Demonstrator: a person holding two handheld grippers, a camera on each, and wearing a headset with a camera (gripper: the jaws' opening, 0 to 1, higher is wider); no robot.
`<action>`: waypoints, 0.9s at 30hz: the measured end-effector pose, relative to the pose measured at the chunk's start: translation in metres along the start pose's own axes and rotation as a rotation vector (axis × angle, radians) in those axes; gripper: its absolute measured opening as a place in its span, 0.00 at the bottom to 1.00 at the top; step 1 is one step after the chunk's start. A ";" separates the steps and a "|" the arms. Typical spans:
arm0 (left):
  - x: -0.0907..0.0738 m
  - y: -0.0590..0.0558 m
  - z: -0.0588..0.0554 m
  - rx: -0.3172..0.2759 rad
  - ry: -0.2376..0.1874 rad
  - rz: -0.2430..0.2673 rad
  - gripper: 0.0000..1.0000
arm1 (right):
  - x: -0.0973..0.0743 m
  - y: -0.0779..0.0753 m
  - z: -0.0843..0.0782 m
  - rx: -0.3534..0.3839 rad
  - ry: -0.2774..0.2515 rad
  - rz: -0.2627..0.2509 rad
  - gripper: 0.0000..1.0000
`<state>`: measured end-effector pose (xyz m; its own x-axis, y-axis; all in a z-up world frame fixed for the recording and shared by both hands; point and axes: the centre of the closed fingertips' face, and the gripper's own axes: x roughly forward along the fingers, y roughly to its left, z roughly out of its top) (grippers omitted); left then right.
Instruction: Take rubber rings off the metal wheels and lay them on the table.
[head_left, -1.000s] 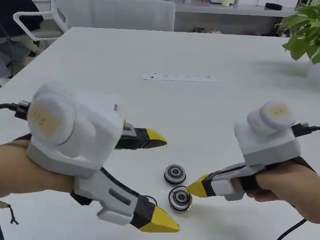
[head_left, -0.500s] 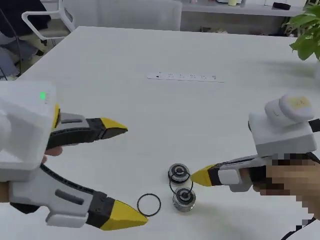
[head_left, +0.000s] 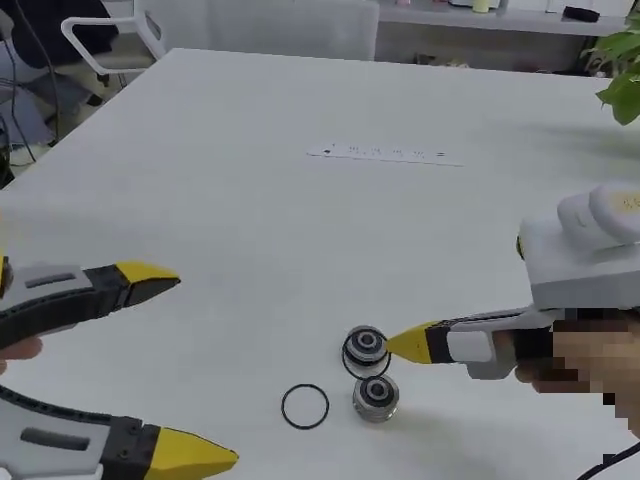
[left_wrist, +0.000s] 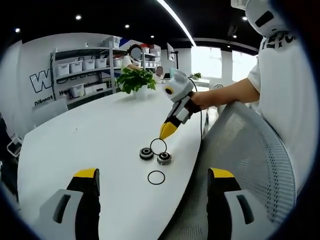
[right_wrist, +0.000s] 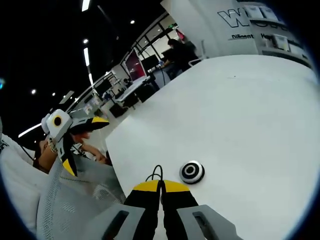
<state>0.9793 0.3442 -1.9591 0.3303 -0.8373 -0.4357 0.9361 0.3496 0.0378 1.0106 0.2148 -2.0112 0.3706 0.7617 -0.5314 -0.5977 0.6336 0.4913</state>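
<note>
Right gripper, centre-right: jaws shut, pinching rubber ring beside wheel. Left gripper, lower left: jaws wide, empty. Risk: thin ring slipping, snagging wheel.

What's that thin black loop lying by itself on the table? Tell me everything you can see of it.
It is a thin black ring, rubbery-looking, a plain closed circle with bare table showing through its middle. It lies flat on the white top, in the head view just left of the nearer metal wheel, with a small gap between them. Only the table touches it: the open left tongs and the right tongs, pinching another ring, are clear of it.
</note>
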 end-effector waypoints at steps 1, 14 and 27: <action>-0.001 0.000 -0.001 -0.006 0.000 0.004 0.87 | 0.000 0.002 0.000 -0.003 0.001 0.002 0.00; 0.005 -0.003 -0.023 -0.039 0.054 0.024 0.89 | 0.005 0.015 0.003 -0.029 -0.003 0.034 0.00; 0.008 -0.006 -0.025 -0.090 0.043 0.011 0.90 | 0.017 0.018 -0.006 -0.081 0.031 0.037 0.00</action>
<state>0.9733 0.3461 -1.9853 0.3328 -0.8153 -0.4739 0.9175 0.3961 -0.0372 1.0013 0.2383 -2.0154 0.3257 0.7790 -0.5358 -0.6668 0.5910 0.4540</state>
